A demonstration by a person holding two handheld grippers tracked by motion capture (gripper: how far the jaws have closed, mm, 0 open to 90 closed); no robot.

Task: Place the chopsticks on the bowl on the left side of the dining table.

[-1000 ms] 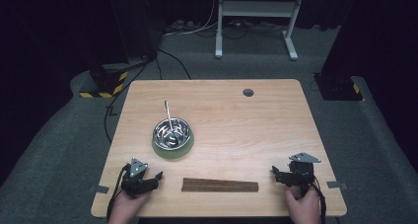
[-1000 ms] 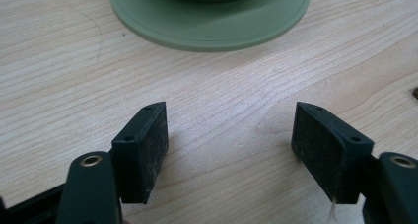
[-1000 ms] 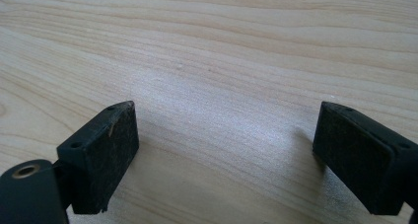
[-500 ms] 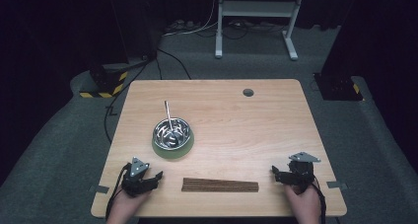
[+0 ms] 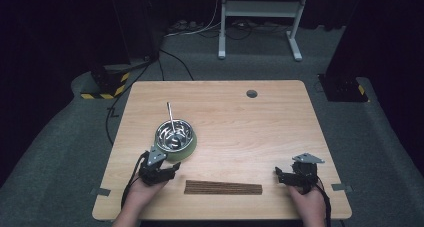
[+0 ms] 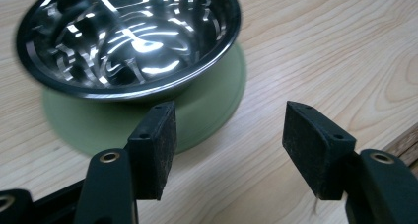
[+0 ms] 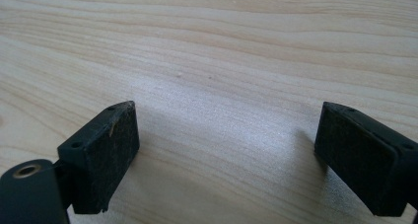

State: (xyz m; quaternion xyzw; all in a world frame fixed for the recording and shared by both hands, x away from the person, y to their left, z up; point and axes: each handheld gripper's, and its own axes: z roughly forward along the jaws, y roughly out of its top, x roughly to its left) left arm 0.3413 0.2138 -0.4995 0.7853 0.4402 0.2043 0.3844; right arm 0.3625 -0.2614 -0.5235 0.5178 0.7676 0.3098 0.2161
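Note:
A shiny steel bowl [image 5: 173, 133] stands on a round green mat [image 5: 189, 150] left of the table's middle. A thin metal utensil [image 5: 170, 114] leans out of it. My left gripper [image 5: 169, 168] hovers just in front of the mat, open; its jaws have just been closing a little, with nothing between them. In the left gripper view the left gripper [image 6: 229, 135] faces the bowl [image 6: 133, 36] and mat [image 6: 207, 110]. A flat bundle of dark brown sticks [image 5: 223, 187] lies near the front edge. My right gripper [image 5: 280, 174] rests at the front right, open over bare wood [image 7: 226, 150].
The wooden table [image 5: 260, 132] has a small round grommet [image 5: 251, 93] at the back right. A corner of the stick bundle [image 6: 406, 137] lies just right of my left jaws. Cables and a white stand base lie on the floor behind.
My left gripper has lifted and moved forward and right, up to the green mat and bowl. The right gripper has stayed where it was.

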